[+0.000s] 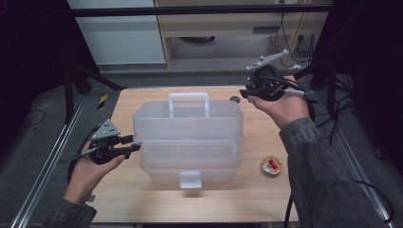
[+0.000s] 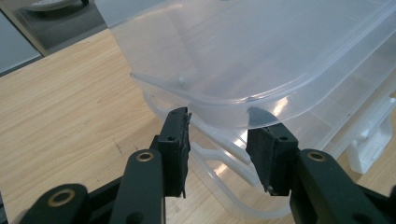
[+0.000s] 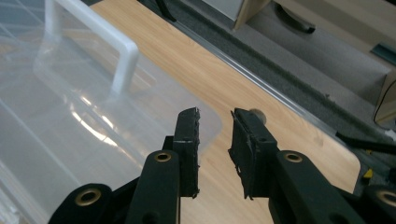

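Dim surroundings are framing a pale wooden table (image 1: 142,199), and a clear plastic organiser box (image 1: 187,126) is sitting at its middle, its white carrying handle (image 1: 189,97) standing upright on top and its white latch (image 1: 190,179) facing the person. The upper part of the box is sitting slightly askew over the lower trays, so the work in hand is probably opening or shifting that upper section. The left gripper (image 1: 135,144) is pressing in at the box's left edge; in the left gripper view its jaws are standing apart, straddling the lip of the upper section without clamping it. The right gripper (image 1: 244,93) is hovering above the far right corner of the box, its jaws parted and holding nothing. The next move probably calls for the left jaws to close on that rim while the right gripper is coming down to the handle or the opposite edge to steady it. What the trays contain is hard to make out through the cloudy plastic. A small dark object (image 1: 235,99) beyond the box and a round yellowish item (image 1: 271,166) with a red centre are too small to identify.
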